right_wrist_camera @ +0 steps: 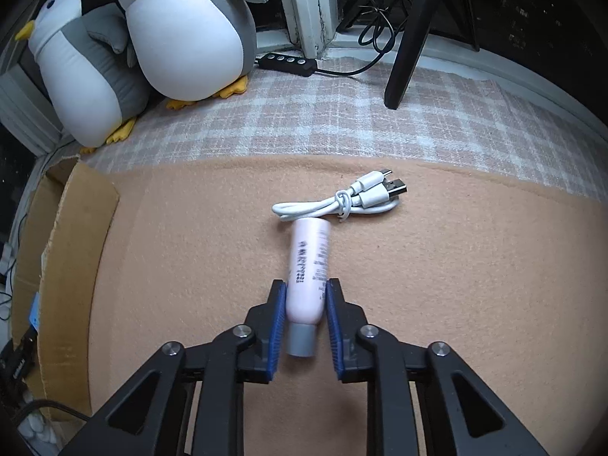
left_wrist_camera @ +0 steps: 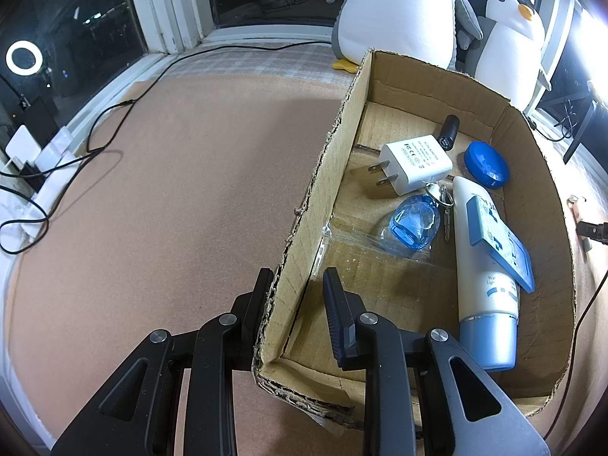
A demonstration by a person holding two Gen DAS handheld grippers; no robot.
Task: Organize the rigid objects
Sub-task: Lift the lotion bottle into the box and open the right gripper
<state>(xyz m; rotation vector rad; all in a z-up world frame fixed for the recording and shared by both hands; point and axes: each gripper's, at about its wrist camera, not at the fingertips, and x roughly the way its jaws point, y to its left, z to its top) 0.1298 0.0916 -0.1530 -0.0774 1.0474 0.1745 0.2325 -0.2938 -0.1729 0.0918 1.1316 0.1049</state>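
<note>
Pinched low on its body just above the grey cap, between my right gripper (right_wrist_camera: 304,288) blades, the pink tube (right_wrist_camera: 308,266) on the mat (right_wrist_camera: 475,285) seems light, smooth, squashy, while my left gripper (left_wrist_camera: 300,285) straddles the box (left_wrist_camera: 323,190) wall unclenched

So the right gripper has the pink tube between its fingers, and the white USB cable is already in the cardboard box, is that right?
Not quite. The right gripper does have the pink tube between its fingers, but the white USB cable is not in the cardboard box. The right wrist view shows it lying on the tan mat, just beyond the tube.
</note>
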